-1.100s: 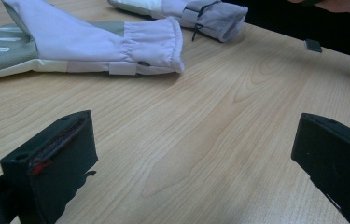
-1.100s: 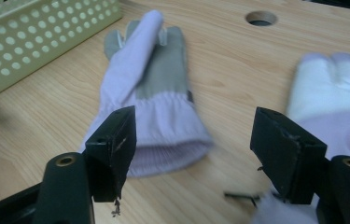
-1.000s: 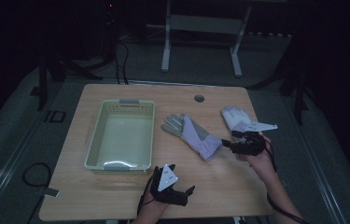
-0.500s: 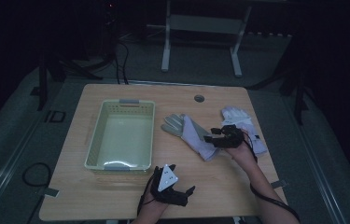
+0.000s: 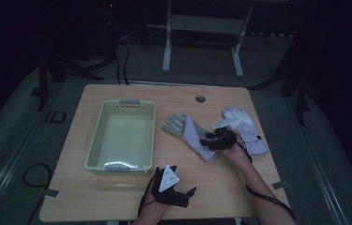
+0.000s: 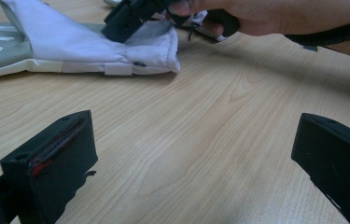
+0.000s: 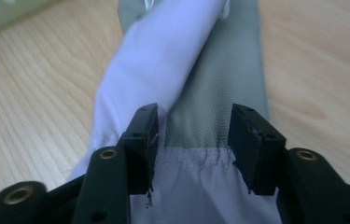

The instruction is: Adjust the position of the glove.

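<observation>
A white and grey glove [image 5: 186, 130] lies flat on the wooden table [image 5: 131, 194], right of a pale green basket [image 5: 99, 132]. A second white glove [image 5: 248, 130] lies farther right. My right gripper [image 5: 209, 141] is down at the first glove's cuff end. In the right gripper view the right gripper [image 7: 196, 125] is open, its jaws set either side of the glove [image 7: 177, 60] near the gathered wrist seam. My left gripper [image 5: 181, 182] rests near the table's front edge. In the left gripper view the left gripper [image 6: 191, 154] is wide open over bare wood, well short of the glove [image 6: 70, 44].
The basket is empty and takes up the table's left half. A small round grommet [image 5: 200, 99] sits near the far edge. The right forearm [image 5: 253, 185] crosses the table's front right. A metal stand [image 5: 202, 28] is on the floor behind.
My right gripper has moved left, from beside the far right glove to the cuff of the middle glove. The left gripper has stayed put.
</observation>
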